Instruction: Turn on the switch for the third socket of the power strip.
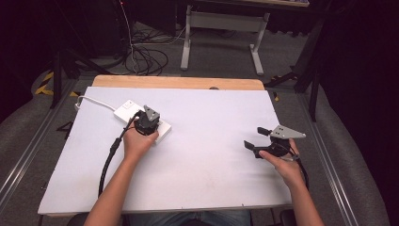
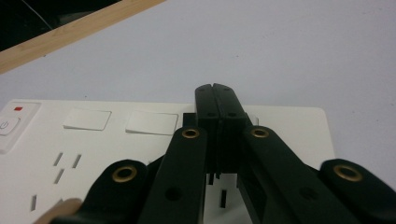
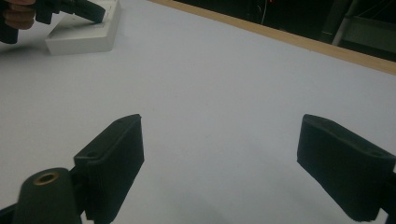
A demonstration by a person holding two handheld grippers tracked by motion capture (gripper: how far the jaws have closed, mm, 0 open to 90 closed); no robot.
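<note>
Hands sit apart on the white desk (image 1: 211, 155). Left claw (image 2: 217, 91) points down at the white power strip (image 1: 127, 112), jaws pinched together right over its socket face, maybe touching it, hard to tell. Right claw (image 1: 258, 139) hovers well off to the side, jaws spread wide with nothing between them.

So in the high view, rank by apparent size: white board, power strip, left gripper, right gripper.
1. white board, by far the largest.
2. power strip, partly hidden by the left gripper.
3. right gripper and left gripper: too alike to rank.
</note>
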